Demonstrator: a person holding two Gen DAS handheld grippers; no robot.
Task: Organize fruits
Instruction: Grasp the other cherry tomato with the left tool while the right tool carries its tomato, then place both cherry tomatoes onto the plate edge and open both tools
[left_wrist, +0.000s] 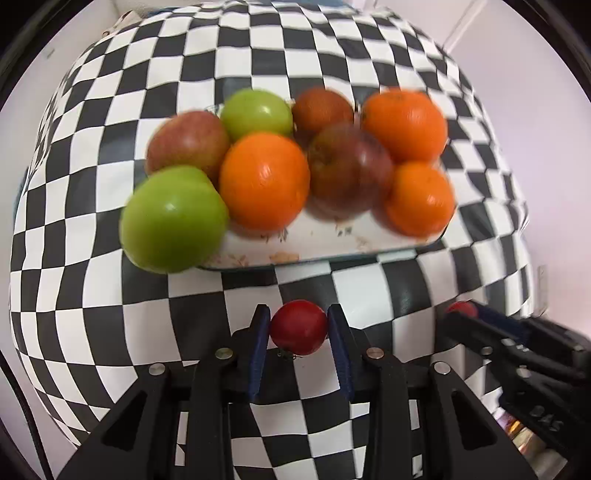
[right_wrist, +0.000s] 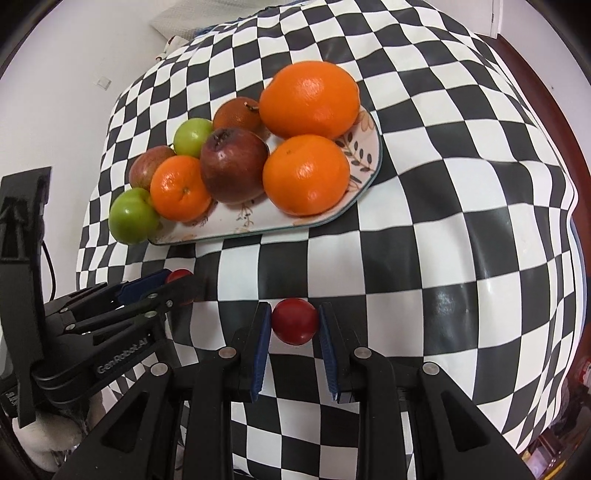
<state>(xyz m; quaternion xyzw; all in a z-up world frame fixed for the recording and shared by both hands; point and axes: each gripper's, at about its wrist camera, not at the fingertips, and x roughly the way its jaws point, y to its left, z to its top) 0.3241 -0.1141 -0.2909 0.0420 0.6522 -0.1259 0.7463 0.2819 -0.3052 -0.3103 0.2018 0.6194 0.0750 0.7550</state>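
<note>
— What are you holding right now?

— I'm clamping a small red fruit in each gripper, cherry tomatoes by the look of them. My left gripper (left_wrist: 298, 326) is pinching one cherry tomato (left_wrist: 298, 327) between its blue pads, pointing nearly straight down over the checkered tablecloth (left_wrist: 369, 288). My right gripper (right_wrist: 294, 321) is squeezing the other cherry tomato (right_wrist: 294, 321) the same way, just beside the left one on its right.

— And where are they going?

— I'm judging they belong with the rest. The patterned plate (right_wrist: 364, 147) is sitting just beyond both grippers, already crowded: three oranges, two green apples, reddish apples and a dark fruit at the far side. One green apple (right_wrist: 133, 216) is hanging over the plate's left end.

— So where is there room?

— I'm seeing bare plate along the near edge, between the middle orange (left_wrist: 264, 181) and the near rim. I'm thinking I should be carrying each tomato low and setting it down there before letting go, since small round fruit rolls. I should also be keeping my grip gentle, as the skin looks thin, and steering clear of that overhanging apple.
</note>
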